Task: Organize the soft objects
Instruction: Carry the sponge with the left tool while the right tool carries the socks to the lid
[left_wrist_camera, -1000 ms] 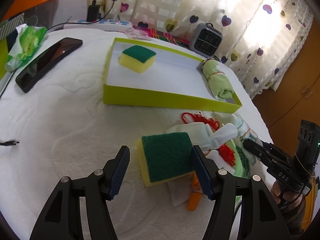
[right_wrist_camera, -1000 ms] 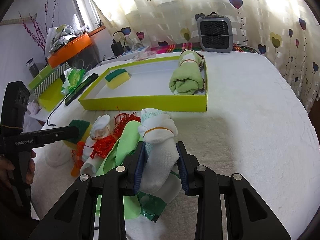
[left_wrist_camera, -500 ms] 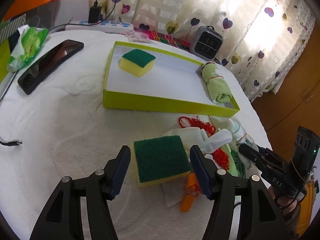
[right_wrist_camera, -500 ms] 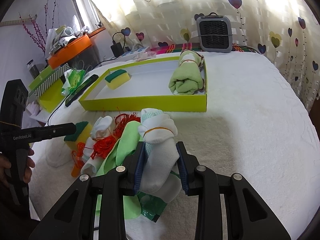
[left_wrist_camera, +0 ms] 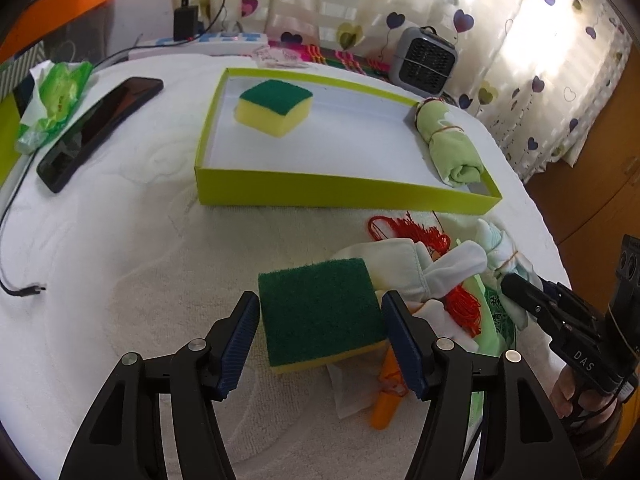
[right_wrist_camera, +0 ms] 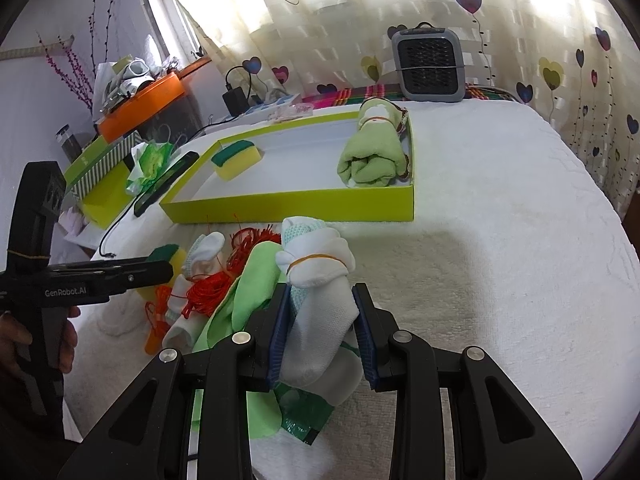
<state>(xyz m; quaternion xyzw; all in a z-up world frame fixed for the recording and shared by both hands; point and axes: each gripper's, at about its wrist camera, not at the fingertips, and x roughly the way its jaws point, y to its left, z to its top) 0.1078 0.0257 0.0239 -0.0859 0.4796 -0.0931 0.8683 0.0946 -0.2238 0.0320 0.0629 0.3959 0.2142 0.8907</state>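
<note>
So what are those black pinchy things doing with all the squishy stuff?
A person is sorting soft things into the shallow lime-green box. The right gripper squeezes a white rolled cloth bundle tied with a rubber band. The left gripper sits open around a green-topped yellow sponge on the bed. Another sponge and a rolled green towel are already boxed.

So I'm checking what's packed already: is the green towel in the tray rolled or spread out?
Rolled. The green towel lies as a tight bundle with a rubber band around one end, at the right end of the yellow-green tray.

Home bedroom: heart-print curtains [right_wrist_camera: 500,20], bedspread [right_wrist_camera: 500,240]
</note>
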